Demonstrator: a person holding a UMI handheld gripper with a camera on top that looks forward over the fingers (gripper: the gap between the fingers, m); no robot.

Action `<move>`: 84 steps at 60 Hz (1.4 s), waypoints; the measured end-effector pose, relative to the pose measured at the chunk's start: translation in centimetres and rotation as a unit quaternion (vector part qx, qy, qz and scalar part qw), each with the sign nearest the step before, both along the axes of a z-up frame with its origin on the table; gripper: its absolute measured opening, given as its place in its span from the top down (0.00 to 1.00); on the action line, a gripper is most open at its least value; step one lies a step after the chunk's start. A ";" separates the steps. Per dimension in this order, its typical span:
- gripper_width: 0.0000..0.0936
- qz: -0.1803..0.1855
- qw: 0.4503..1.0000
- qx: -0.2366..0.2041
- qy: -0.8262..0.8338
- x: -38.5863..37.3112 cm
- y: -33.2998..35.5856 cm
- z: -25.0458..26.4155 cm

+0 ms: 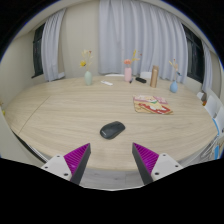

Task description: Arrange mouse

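A dark grey computer mouse (112,130) lies on the light wooden table (60,115), just ahead of my fingers and roughly centred between them. My gripper (112,158) is open, its magenta pads (76,156) spread wide with only bare tabletop between them. The mouse is untouched, a short way beyond the fingertips.
A patterned mat or book (152,104) lies beyond the mouse to the right. Along the table's far side stand small vases with flowers (87,75), a pink bottle (128,74), a brown cylinder (154,76) and a blue vase (174,85). Curtains and windows are behind.
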State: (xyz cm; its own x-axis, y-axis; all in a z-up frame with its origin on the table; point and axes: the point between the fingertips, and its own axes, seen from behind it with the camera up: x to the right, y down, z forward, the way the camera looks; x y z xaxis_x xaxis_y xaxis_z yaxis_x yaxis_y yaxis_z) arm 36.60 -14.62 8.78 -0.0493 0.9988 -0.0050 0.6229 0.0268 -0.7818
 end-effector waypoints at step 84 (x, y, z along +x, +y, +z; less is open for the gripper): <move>0.61 -0.014 0.999 -0.008 -0.034 -18.8 -2.8 -5.8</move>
State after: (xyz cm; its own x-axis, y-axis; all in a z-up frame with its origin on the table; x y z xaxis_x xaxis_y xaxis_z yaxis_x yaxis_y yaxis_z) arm 17.76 -17.40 3.00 -0.0193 0.9995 -0.0238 0.6750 -0.0045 -0.7378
